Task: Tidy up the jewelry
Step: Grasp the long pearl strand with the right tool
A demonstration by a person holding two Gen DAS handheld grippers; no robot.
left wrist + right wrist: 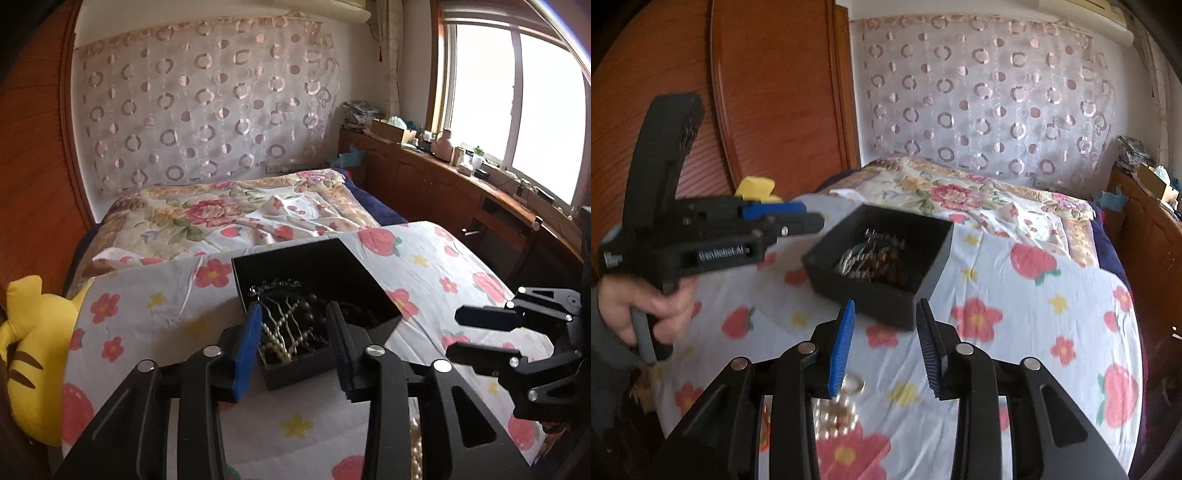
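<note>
A black open box [317, 269] sits on a table covered with a flowered cloth [155, 317]. It holds a pearl hair comb [284, 332], dark brown beads [314, 314] and a silver piece [277, 286]. My left gripper [293, 332] is open and empty over the box's near corner. In the right wrist view the box [882, 254] lies just beyond my right gripper [884, 325], which is open and empty. A pearl strand [836, 411] lies on the cloth under its left finger. The left gripper [809, 218] shows side-on, left of the box.
A yellow plush toy [26, 354] sits at the table's left edge. A bed with a floral quilt [229, 210] lies behind. A wooden cabinet [443, 184] with clutter runs under the window on the right. A wooden wardrobe [757, 92] stands at the left.
</note>
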